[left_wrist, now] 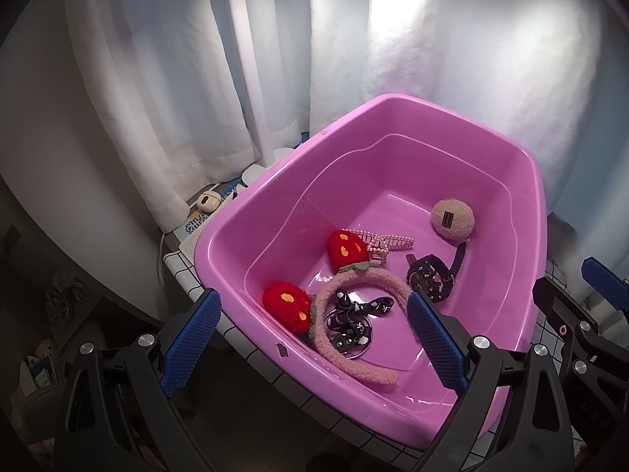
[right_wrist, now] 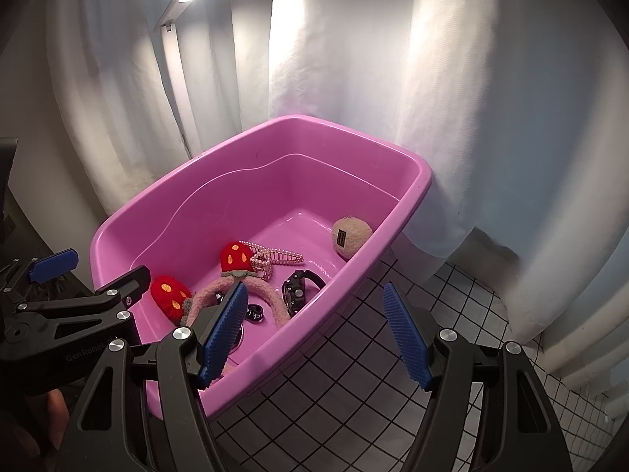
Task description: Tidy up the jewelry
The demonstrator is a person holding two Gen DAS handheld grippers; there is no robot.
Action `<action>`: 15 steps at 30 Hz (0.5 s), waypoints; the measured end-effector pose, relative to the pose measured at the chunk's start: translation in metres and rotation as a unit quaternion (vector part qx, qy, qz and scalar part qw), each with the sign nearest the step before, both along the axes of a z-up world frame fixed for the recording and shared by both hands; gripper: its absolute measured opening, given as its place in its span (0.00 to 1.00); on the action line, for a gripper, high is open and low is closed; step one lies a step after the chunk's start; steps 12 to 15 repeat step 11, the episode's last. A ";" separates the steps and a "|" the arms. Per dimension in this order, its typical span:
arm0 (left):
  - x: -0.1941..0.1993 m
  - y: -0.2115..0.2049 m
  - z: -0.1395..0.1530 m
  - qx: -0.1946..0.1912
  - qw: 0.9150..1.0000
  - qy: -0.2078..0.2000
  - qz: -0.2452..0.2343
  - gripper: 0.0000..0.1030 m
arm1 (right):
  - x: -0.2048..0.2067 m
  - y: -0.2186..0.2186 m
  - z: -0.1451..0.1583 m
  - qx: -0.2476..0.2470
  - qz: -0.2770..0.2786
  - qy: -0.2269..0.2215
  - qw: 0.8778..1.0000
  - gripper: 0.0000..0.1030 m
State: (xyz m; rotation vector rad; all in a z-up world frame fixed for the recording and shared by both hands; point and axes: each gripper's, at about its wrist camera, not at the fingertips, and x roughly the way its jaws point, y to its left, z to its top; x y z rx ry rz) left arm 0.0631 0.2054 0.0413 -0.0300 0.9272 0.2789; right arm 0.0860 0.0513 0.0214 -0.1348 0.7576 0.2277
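Pink tub [left_wrist: 523, 212] sits on the tiled worktop [right_wrist: 393, 354]. Inside it: strawberry headband [left_wrist: 354, 287], pearl hair claw [left_wrist: 387, 244], black watch [left_wrist: 430, 277], black ribbon-and-ring piece [left_wrist: 354, 314] lying within the headband arc, and a beige pompom [left_wrist: 453, 220] apart at the far end.

Left gripper [left_wrist: 314, 338]: jaws spread, holding nothing, hovering over the near rim with the headband and ribbon piece between and just beyond its tips. Right gripper [right_wrist: 318, 334]: jaws spread, empty, straddling the tub's right wall; the watch lies just ahead of its left finger.

We judge this fits either items being gathered into the tub or about to be sorted out; we cannot settle which. If we grip here, take one item alone, since headband, claw and ribbon overlap and could drag together
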 end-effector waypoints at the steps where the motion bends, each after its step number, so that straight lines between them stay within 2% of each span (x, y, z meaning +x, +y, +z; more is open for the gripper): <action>1: 0.000 0.000 0.000 -0.001 1.000 0.001 0.000 0.91 | 0.000 0.000 0.000 0.000 0.000 0.000 1.000 0.66; 15: 0.000 -0.001 -0.001 -0.006 1.000 0.003 0.006 0.91 | 0.000 0.000 -0.001 0.001 -0.001 0.001 1.000 0.66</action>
